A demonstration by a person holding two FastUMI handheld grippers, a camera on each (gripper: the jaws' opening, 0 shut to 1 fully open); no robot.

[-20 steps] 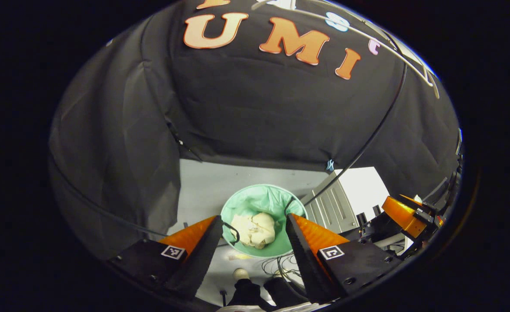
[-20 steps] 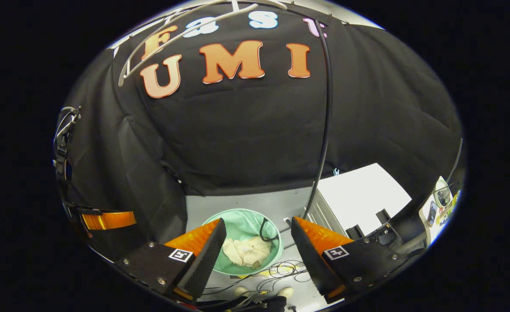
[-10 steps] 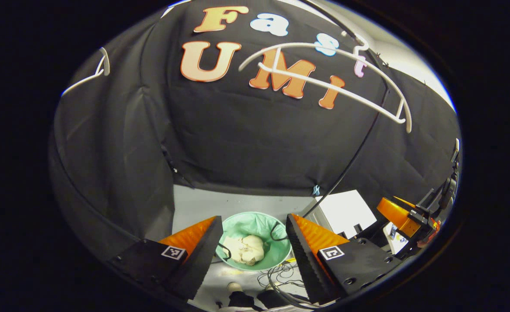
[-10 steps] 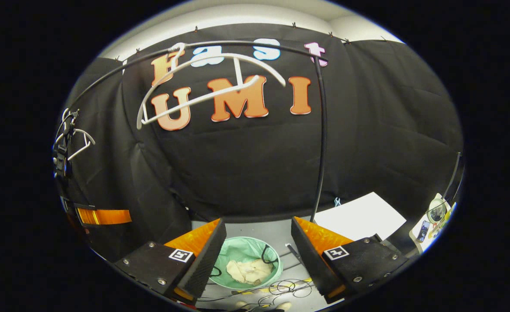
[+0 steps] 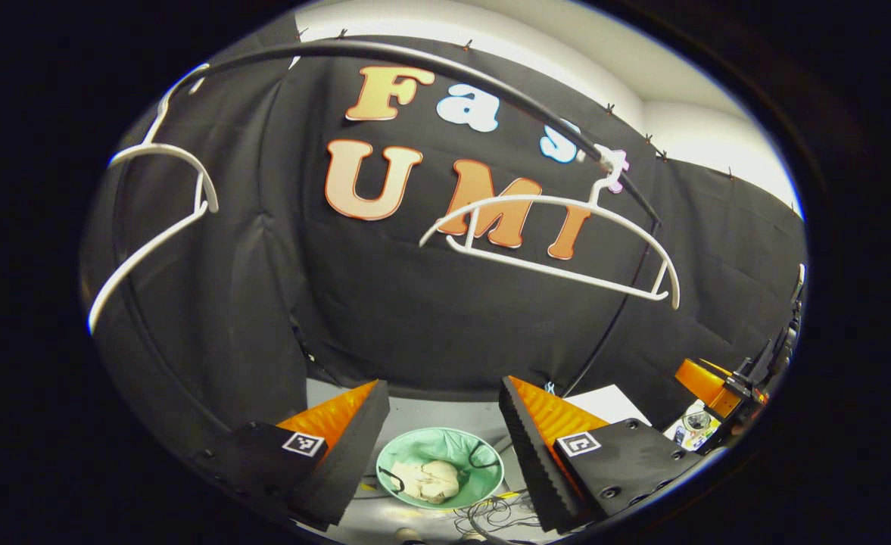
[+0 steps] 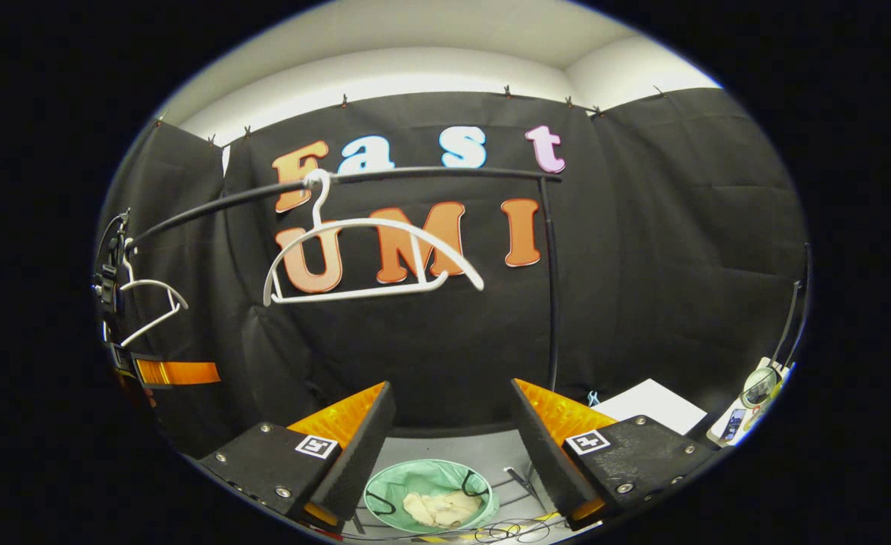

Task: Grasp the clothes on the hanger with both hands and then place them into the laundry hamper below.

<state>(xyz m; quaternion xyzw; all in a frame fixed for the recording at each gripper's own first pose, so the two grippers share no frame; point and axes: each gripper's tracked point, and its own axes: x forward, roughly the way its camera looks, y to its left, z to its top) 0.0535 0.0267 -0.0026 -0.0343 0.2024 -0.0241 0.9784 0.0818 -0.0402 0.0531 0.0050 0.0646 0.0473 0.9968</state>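
- Left gripper (image 5: 443, 420) fingers spread wide, holding nothing
- Right gripper (image 6: 453, 424) fingers likewise wide and empty
- Cream clothes (image 5: 430, 481) bunched inside the green laundry hamper (image 5: 445, 448) on the floor
- White hanger (image 6: 369, 261) bare on the black rail (image 6: 430, 175)

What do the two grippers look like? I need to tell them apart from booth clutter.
Both the left gripper and the right gripper have two wedge-shaped fingers, ridged orange outside with black foam pads inside. Each finger sits on a black screwed plate carrying a small square black-and-white marker.
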